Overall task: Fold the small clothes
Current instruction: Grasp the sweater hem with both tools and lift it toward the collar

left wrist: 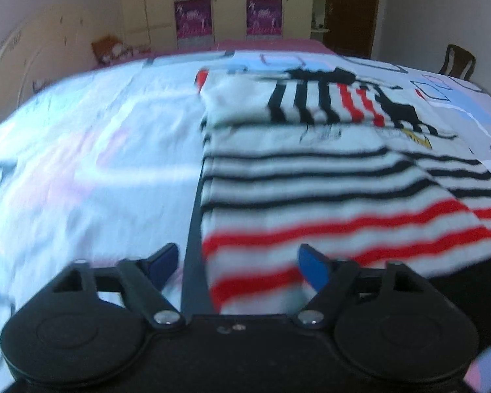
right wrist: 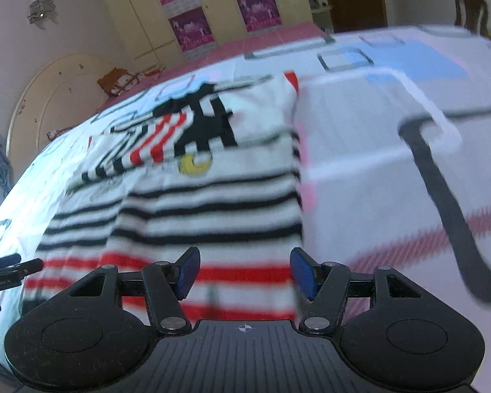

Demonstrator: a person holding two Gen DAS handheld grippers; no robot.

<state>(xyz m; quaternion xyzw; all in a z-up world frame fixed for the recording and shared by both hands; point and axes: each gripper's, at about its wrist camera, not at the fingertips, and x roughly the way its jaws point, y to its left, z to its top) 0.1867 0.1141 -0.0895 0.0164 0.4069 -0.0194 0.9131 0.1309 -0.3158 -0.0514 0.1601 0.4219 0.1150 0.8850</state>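
Bare bedsheet [left wrist: 81,163] left and right of striped garment [left wrist: 311,180]

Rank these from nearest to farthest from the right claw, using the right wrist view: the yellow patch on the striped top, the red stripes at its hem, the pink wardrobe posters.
1. Red stripes: at the hem, right between the right claw fingers.
2. Yellow patch: mid-garment, farther up the striped top.
3. Pink posters: on the wardrobe doors, beyond the bed.

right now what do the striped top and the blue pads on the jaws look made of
Striped top: soft knit, probably cotton jersey; it drapes limp with a matte, slightly fuzzy surface. Blue pads: apparently rubber or soft plastic, smooth with a dull sheen. Blur leaves both uncertain.
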